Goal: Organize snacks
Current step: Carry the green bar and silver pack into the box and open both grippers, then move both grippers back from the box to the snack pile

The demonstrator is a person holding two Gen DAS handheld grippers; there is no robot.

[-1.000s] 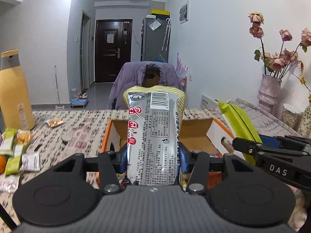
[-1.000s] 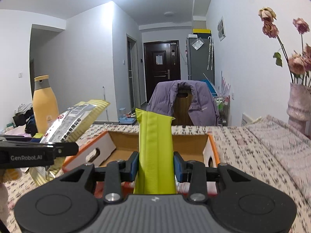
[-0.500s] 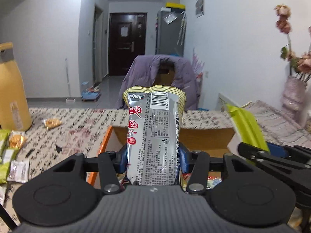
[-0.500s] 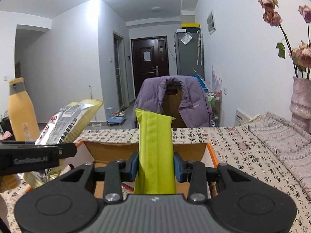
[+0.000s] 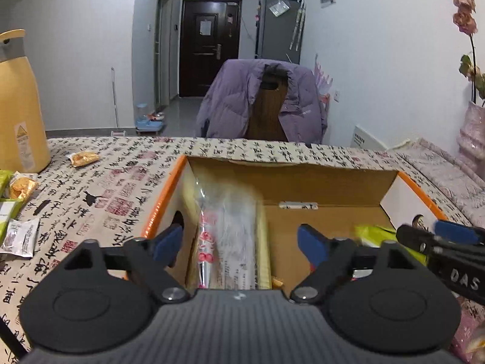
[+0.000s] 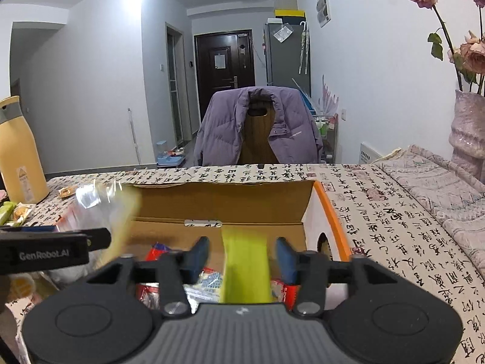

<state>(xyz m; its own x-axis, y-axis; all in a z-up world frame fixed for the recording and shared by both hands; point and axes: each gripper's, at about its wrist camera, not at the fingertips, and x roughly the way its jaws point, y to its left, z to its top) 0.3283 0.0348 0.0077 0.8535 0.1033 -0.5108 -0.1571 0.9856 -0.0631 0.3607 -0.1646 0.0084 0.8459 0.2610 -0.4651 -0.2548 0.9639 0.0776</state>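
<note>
My left gripper [image 5: 241, 242] is open above the left part of an orange-edged cardboard box [image 5: 330, 182]. A silver snack packet [image 5: 230, 236], blurred, is between and below its spread fingers, inside the box. My right gripper [image 6: 242, 256] is open above the right part of the same box [image 6: 326, 209]. A lime green packet [image 6: 245, 265], blurred, is between its spread fingers and free of them. Other packets [image 6: 209, 282] lie on the box floor. The silver packet [image 6: 100, 212] also shows blurred in the right wrist view.
A yellow bottle [image 5: 16, 106] stands at the table's far left with several small snack packets [image 5: 21, 209] near it. A chair with a purple jacket [image 5: 263, 100] is behind the table. A vase of dried flowers [image 6: 468, 127] stands at the right.
Both grippers have opened. The silver packet and the green packet left the fingers and dropped into the box. Both grippers have moved closer over the box.
</note>
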